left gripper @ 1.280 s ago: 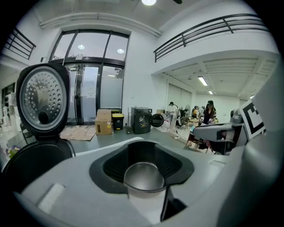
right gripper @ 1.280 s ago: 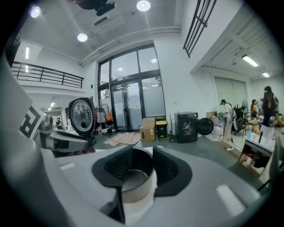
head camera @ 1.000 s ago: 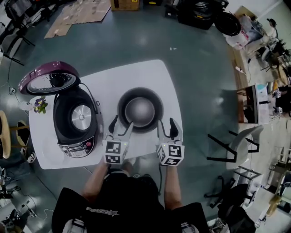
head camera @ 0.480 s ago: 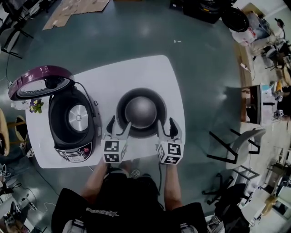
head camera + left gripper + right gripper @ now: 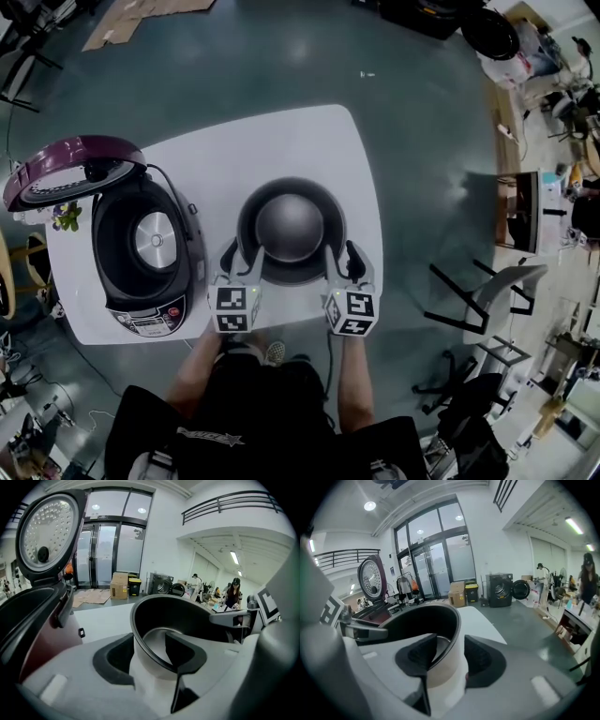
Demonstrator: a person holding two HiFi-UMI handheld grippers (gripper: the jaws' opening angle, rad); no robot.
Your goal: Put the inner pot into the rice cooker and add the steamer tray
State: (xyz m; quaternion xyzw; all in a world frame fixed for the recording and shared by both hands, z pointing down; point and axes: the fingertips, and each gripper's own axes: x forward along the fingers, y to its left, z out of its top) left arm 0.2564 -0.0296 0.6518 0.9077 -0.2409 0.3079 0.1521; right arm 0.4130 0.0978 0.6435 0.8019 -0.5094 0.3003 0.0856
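My left gripper (image 5: pixel 150 651) straddles the near-left rim of the pot (image 5: pixel 291 225), with one jaw outside the wall and one inside. The jaws are closing but not yet clamped. My right gripper (image 5: pixel 449 656) straddles the near-right rim in the same way and is also closing. The pot stands upright on the white table (image 5: pixel 281 141), just right of the cooker (image 5: pixel 141 244). The cooker's lid (image 5: pixel 66 169) is raised and its heating plate (image 5: pixel 155 234) is exposed. Grey floor (image 5: pixel 422 141) surrounds the table.
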